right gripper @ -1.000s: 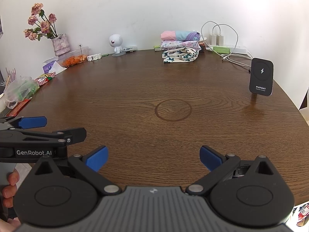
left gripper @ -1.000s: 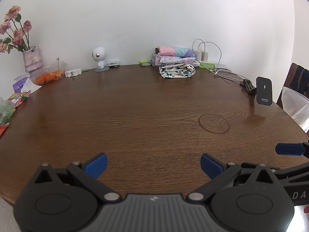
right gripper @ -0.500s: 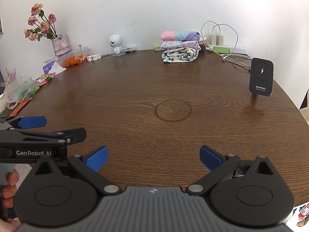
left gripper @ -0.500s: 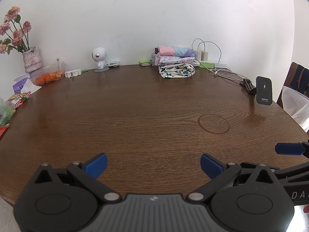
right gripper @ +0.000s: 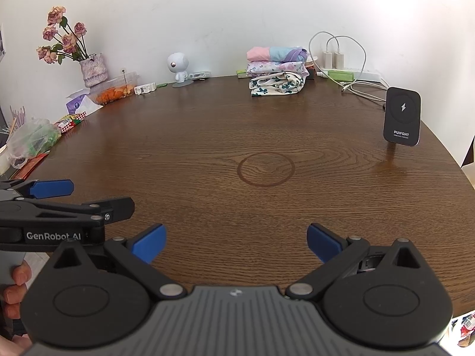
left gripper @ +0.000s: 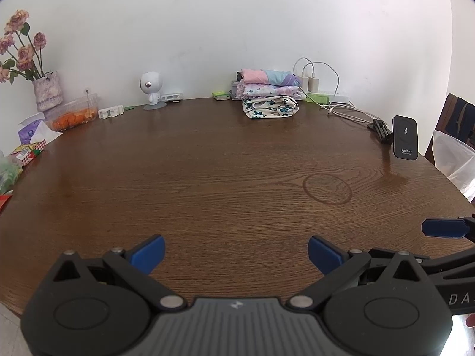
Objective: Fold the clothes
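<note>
We hold the left gripper [left gripper: 236,252] low in its frame over the near edge of the round wooden table [left gripper: 207,178], its blue-tipped fingers [left gripper: 148,252] spread wide with nothing between them. The right gripper [right gripper: 236,243] sits the same way at the bottom of its own frame, jaws wide apart and empty. In the right wrist view we see the left gripper at lower left, side-on, gripped by a hand [right gripper: 14,290] at the frame's edge.

The clothes are a stack of folded clothes [left gripper: 270,98] in the upper middle of the frame, at the far edge of the table by the white wall: a pink and blue piece on top, a pale floral one beneath, a cream piece with dark green print at the bottom. Well apart from both grippers.

To the stack's right stand plugged-in chargers [left gripper: 308,81] with looping cables, and a black wireless charger stand [right gripper: 402,117] stands at right. At upper left we see a vase of dried roses [right gripper: 92,68], and a small white robot figurine [left gripper: 151,89].
</note>
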A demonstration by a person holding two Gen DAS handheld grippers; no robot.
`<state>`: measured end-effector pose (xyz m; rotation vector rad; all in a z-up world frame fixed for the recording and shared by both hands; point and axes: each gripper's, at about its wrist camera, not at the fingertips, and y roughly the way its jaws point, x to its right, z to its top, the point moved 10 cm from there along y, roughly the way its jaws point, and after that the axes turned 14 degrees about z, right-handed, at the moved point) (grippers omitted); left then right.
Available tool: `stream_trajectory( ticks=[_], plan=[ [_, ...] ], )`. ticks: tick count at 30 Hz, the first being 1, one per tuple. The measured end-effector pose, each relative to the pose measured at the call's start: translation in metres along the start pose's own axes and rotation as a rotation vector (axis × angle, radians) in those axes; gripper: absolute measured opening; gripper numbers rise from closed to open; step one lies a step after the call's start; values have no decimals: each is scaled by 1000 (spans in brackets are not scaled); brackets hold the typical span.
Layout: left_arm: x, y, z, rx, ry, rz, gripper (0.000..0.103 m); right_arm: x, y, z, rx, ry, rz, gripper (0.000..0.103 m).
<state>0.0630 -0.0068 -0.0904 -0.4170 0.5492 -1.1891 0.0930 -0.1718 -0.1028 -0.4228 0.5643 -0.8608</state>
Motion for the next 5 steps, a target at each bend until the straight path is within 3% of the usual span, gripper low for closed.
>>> stream_trajectory(
  ticks=[5],
  plan=[
    [0,0,-1,-1,0,1,103,0,1,-2,-3,5,0,103]
  ],
)
